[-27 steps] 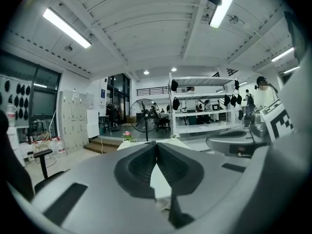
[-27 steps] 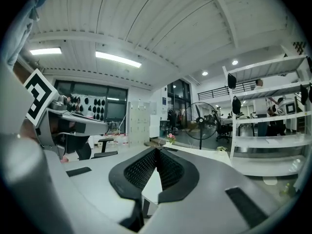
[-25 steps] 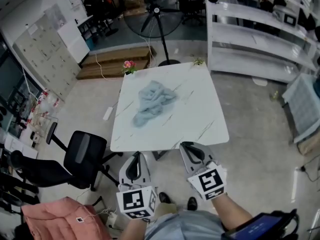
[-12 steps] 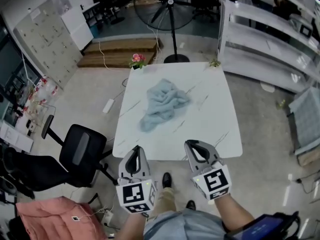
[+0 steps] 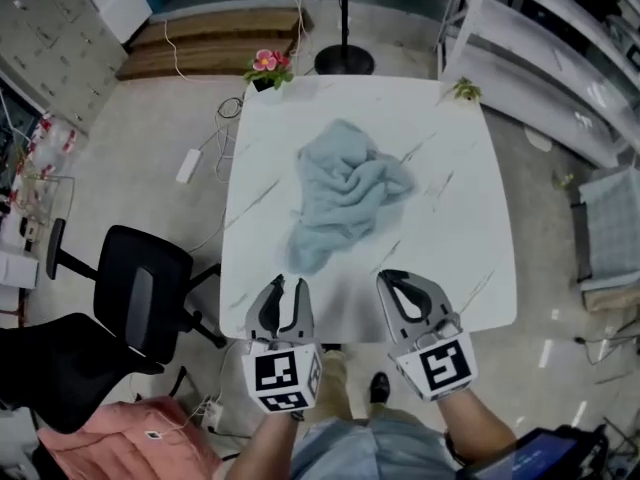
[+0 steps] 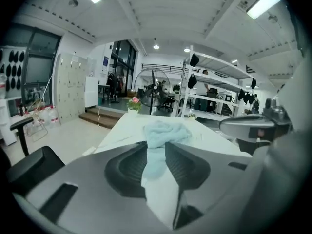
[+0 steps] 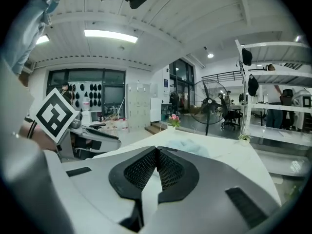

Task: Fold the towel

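A crumpled light-blue towel (image 5: 342,196) lies in a heap on the white marble-look table (image 5: 460,218), slightly left of centre. My left gripper (image 5: 288,286) hovers over the near table edge, just short of the towel's near tip; its jaws are opening with nothing pressed between them. In the left gripper view the towel (image 6: 163,132) shows through the gap of the left gripper (image 6: 156,147). The right gripper (image 5: 390,278) sits beside it over the near edge, shut and empty. The right gripper view shows the right gripper (image 7: 156,152) with pads touching and the towel (image 7: 187,146) faint beyond.
A pot of pink flowers (image 5: 265,65) stands at the table's far left corner, a small plant (image 5: 462,89) at the far right. A black office chair (image 5: 135,293) is left of the table, white shelving (image 5: 560,58) to the right, a fan stand (image 5: 343,58) beyond.
Both grippers have moved forward from in front of the table to above its near edge. The left gripper's jaws have parted from shut. The towel has not moved.
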Tool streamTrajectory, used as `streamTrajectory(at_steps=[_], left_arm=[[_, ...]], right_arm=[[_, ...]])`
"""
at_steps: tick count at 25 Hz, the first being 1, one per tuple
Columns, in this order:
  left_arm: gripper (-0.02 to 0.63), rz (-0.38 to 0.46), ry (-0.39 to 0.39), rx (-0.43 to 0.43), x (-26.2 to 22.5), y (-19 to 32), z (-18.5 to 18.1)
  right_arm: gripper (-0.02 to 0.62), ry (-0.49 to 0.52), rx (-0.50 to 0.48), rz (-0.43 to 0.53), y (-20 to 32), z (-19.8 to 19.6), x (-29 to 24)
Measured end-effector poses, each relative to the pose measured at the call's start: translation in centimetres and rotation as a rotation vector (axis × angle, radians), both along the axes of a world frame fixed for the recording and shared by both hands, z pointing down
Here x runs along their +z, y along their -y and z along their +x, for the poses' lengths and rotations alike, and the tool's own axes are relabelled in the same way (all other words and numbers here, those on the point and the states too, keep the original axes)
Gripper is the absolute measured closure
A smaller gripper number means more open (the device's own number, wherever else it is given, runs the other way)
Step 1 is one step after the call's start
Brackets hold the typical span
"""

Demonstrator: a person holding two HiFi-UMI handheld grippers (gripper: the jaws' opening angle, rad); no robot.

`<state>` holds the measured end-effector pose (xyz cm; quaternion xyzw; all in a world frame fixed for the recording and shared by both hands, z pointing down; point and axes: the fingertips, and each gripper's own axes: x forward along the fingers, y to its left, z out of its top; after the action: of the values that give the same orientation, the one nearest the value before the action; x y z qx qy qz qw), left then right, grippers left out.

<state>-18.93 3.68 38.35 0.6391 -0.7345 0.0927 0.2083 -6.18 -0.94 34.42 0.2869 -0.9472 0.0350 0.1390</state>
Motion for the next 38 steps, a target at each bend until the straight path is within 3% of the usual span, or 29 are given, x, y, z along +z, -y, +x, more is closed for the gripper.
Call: streamTrajectory(at_steps=[4, 12, 15, 17, 23, 30, 35, 38], left_arm=[[0.448, -0.093, -0.086, -0.005, 4.9, 1.9, -1.9], [0.443, -0.206, -0.225, -0.012, 10.1, 3.5, -3.3], [0.523, -0.216, -0.244, 0.011, 10.0, 3.8, -3.1], [0.564, -0.202, -0.250, 0.032, 9.1, 4.1, -2.9], [0.574, -0.097, -0.264, 0.113, 3.2, 5.8, -1.7], [0.575, 0.057, -0.228, 0.208, -5.7, 7.7, 0.1], [0.577, 0.139, -0.206, 0.237, -9.9, 5.7, 2.0], [0.577, 0.129, -0.202, 0.226, -10.4, 3.7, 3.7]], right_arm=[[0.580, -0.054, 0.011, -0.028, 1.7, -1.4, 3.3], [0.580, -0.116, 0.045, -0.098, 3.1, -2.0, 7.1], [0.580, -0.127, 0.055, -0.098, 3.4, -2.0, 7.1], [0.580, -0.125, 0.061, -0.090, 3.5, -2.1, 6.6], [0.580, -0.104, 0.092, -0.042, 4.2, -2.0, 3.5], [0.580, -0.049, 0.142, 0.051, 4.6, -1.0, -1.6], [0.580, -0.019, 0.143, 0.090, 3.0, 0.2, -3.6], [0.580, -0.012, 0.134, 0.098, 1.7, 1.5, -3.8]])
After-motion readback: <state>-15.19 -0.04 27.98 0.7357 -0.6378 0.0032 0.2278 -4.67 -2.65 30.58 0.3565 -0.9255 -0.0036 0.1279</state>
